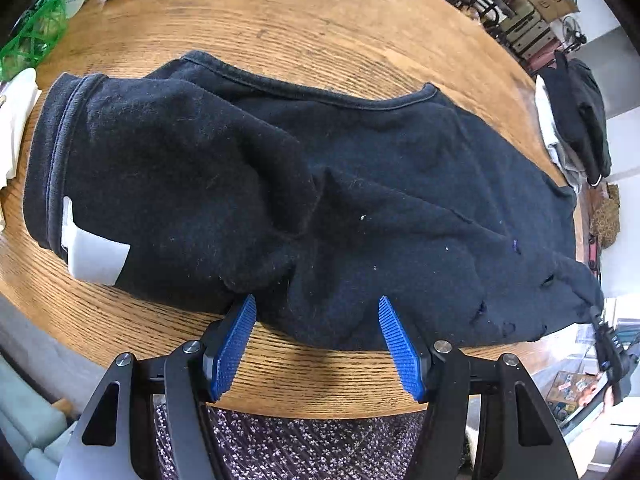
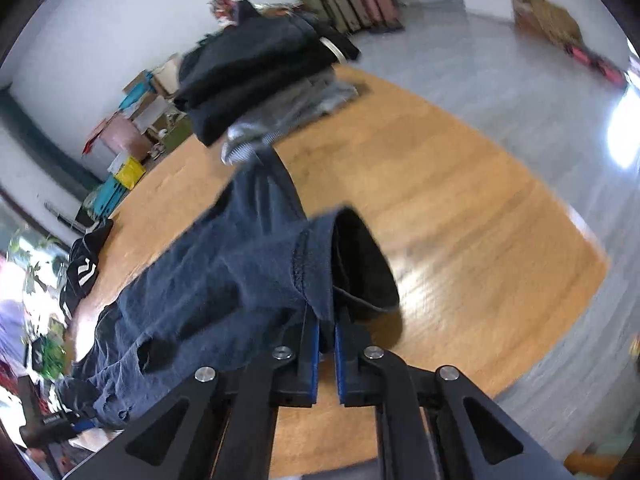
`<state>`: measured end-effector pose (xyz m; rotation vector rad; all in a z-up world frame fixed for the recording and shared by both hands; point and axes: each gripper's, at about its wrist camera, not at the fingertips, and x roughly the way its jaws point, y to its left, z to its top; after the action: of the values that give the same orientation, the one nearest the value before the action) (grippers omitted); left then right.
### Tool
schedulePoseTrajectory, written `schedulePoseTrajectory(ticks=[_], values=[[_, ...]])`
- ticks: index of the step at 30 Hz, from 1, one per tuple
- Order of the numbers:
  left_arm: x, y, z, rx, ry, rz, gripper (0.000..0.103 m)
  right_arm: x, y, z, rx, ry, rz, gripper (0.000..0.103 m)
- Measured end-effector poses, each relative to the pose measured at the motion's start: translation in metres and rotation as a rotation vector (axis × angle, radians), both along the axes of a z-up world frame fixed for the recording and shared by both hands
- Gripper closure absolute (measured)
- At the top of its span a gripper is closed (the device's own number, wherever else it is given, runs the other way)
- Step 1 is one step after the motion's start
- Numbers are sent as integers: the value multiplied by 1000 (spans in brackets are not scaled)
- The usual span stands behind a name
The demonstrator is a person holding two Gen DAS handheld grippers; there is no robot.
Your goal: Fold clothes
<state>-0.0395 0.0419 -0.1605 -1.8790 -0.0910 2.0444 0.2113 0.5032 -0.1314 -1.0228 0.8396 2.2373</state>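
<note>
The right gripper pinches the black T-shirt sleeve's thin hem, which may slip free; the left gripper hangs spread at the T-shirt's near edge.

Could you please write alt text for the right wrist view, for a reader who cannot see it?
The right tongs are shut on the hem of a dark T-shirt that trails back across a round wooden table. A stack of folded clothes sits at the table's far edge.
</note>
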Motion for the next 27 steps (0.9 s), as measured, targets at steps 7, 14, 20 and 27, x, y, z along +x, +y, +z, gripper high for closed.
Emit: schedulePoseTrajectory(ticks=[7, 14, 20, 27], values=[[-4, -8, -1, 48, -36, 29, 38, -11, 15, 16, 9, -32, 102, 92], [-1, -8, 0, 42, -28, 8, 38, 27, 10, -15, -156, 36, 68, 66], [0, -10, 1, 45, -24, 5, 38, 29, -2, -14, -95, 47, 129, 67], [1, -11, 2, 38, -21, 6, 38, 7, -5, -33, -67, -24, 171, 85]])
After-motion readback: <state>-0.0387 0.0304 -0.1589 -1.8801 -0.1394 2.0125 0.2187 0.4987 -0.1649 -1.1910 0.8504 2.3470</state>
